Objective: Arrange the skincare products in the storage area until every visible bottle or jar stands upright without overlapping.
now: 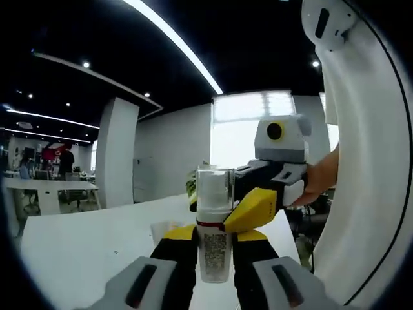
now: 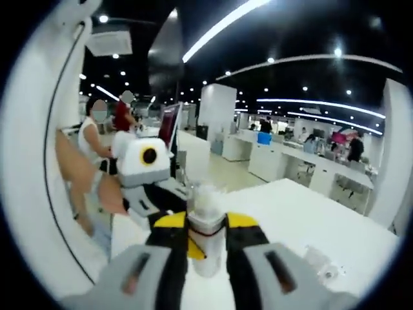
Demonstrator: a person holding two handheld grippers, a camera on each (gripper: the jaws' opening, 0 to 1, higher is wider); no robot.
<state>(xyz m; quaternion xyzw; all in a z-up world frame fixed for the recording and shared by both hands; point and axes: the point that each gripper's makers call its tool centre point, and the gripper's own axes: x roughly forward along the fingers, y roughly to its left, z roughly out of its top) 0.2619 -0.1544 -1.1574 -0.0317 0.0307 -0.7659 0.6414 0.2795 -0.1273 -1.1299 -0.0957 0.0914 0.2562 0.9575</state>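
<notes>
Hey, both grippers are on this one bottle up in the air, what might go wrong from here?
Two risks, judged from how things stand.

1. The bottle is held above the white table between the left gripper, while the right gripper grips near its clear cap. Uneven pulling might tilt it or pop the cap.

2. If either lets go early, it could drop and tip over on the table rather than stand upright.
</notes>
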